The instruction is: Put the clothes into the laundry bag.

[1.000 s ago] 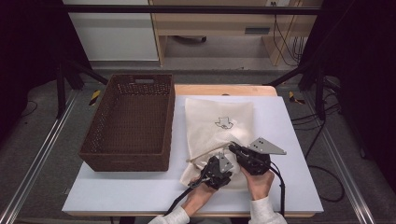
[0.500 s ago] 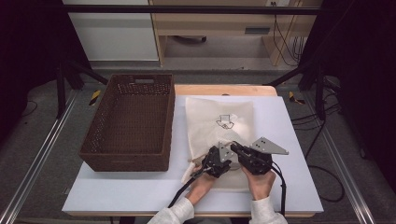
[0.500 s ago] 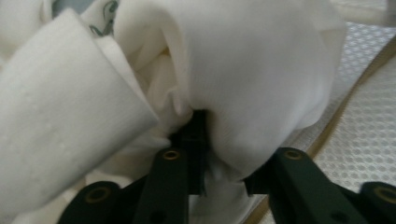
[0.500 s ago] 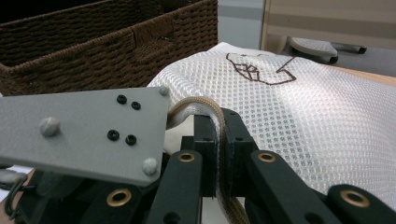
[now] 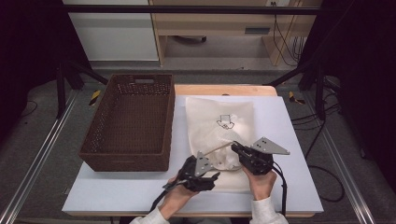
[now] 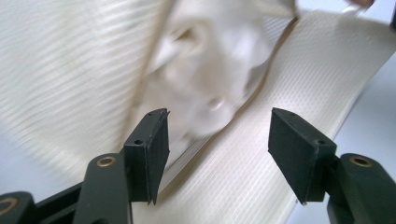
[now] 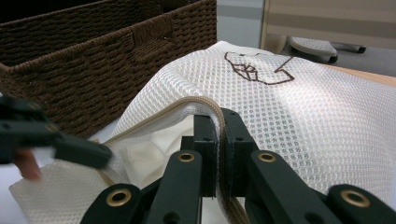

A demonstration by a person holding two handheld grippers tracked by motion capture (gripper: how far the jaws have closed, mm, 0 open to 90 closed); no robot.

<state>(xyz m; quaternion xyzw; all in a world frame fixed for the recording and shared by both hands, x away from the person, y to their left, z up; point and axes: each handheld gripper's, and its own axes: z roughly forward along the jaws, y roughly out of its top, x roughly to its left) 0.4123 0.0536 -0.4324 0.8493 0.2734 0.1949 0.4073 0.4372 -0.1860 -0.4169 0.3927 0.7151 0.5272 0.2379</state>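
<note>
While the right hand-held gripper clamps the zipper edge of the white mesh laundry bag, lifting its mouth open, the left hand-held gripper has just been opening, its jaws apart with nothing pinched (bag fabric lies between and beyond them). On the desk, the bag lies at about 3 o'clock from the brown wicker basket. My judgement: the mouth is open with pale cloth inside; any emptying or closing remains. A brown line drawing marks the bag; no readable writing.

Matt white mesh-cloth bag; rough brown woven wicker basket.
</note>
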